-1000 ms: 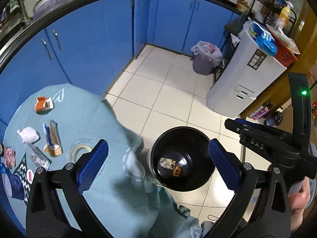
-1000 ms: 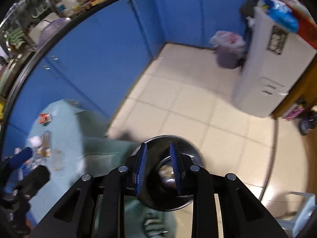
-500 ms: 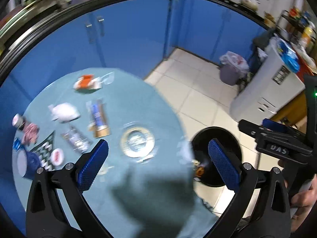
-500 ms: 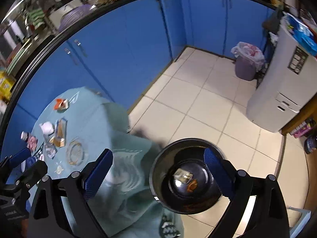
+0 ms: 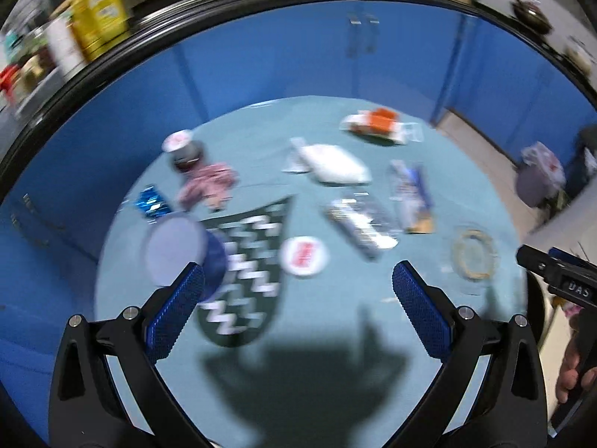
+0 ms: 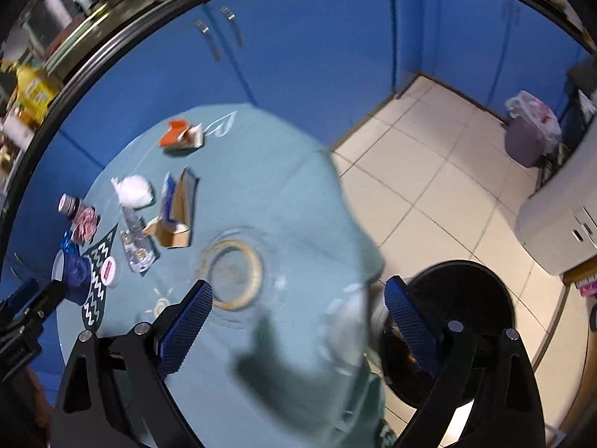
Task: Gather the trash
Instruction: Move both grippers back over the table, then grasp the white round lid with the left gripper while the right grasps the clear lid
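Trash lies on a round table with a teal cloth. I see a white crumpled wad, an orange and white carton, a clear wrapper, a torn blue and brown box, a round red and white lid, a pink wrapper and a blue cup. My left gripper is open and empty above the table's near side. My right gripper is open and empty over the table's right edge, beside the black bin on the floor.
A tape ring lies on the cloth near the right gripper. A small jar stands at the far left. Blue cabinets ring the table. A grey lined bin and a white appliance stand on the tiled floor.
Both grippers have swung left from over the black bin toward the table. The right gripper, nearly shut a second ago, is open. The left view is motion blurred.
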`<state>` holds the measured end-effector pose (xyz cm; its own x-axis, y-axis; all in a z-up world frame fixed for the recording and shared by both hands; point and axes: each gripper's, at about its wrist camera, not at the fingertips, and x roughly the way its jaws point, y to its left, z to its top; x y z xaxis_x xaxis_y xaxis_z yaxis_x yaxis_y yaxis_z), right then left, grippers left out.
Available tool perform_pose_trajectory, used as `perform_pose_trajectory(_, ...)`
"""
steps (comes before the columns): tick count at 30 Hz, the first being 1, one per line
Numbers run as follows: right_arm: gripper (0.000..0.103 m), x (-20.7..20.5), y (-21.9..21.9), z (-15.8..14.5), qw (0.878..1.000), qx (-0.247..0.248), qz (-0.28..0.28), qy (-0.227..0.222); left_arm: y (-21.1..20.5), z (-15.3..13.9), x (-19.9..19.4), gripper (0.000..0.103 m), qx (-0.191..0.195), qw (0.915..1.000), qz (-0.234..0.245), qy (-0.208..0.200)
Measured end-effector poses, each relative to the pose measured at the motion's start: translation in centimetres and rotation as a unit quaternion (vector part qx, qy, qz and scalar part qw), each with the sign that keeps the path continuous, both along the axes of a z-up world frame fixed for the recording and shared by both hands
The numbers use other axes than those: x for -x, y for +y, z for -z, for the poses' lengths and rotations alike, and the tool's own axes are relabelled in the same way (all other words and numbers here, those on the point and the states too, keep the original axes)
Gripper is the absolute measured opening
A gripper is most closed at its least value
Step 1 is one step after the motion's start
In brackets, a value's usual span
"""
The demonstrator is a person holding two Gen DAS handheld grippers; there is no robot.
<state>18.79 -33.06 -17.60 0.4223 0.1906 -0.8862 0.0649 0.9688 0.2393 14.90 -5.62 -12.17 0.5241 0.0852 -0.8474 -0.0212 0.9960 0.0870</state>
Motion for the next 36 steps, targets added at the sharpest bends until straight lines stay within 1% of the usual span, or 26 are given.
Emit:
perform_pose_trajectory(6,0.091,-1.6,4.1,1.8,0.999,0.021,-0.034,0.024,5.5,1.7,-0.3,0.100,0.000,0.9988,-0.048,0.014)
perform_pose_trajectory(11,0.091,-2.3,5.9,2.8,0.998,0.042,-0.036,0.034,8.6,3.7,-1.4,0.100,0.016,0.9972,-0.067,0.029)
perform_pose_trajectory(16,0.091,-2.8,6.7,3.4,0.996,0.071,-0.031,0.038,9.7,5.3,-2.6,0.100,0.018,0.9967,-0.068,0.040)
perform_pose_trajectory(22,0.095,-3.2,7.9,3.9,0.992,0.114,-0.033,0.040,10.6,6.7,-3.8,0.100,0.027,0.9959,-0.070,0.050)
perform_pose_trajectory(30,0.095,-3.5,8.8,3.9,0.992,0.120,-0.030,0.037,11.3,7.5,-4.5,0.099,0.028,0.9956,-0.071,0.054)
perform_pose_trajectory(32,0.095,-3.5,8.9,3.8,0.992,0.121,-0.030,0.036,11.4,7.6,-4.6,0.097,0.029,0.9955,-0.073,0.053)
perform_pose_trajectory(34,0.094,-3.3,9.1,3.8,0.992,0.121,-0.029,0.034,11.4,7.5,-4.6,0.088,0.032,0.9956,-0.070,0.053)
perform_pose_trajectory(35,0.092,-3.2,9.2,3.7,0.992,0.121,-0.032,0.032,11.7,7.5,-4.4,0.086,0.031,0.9958,-0.069,0.052)
perform_pose_trajectory(36,0.091,-3.1,9.3,3.6,0.992,0.122,-0.033,0.030,11.6,7.5,-4.4,0.080,0.029,0.9960,-0.067,0.053)
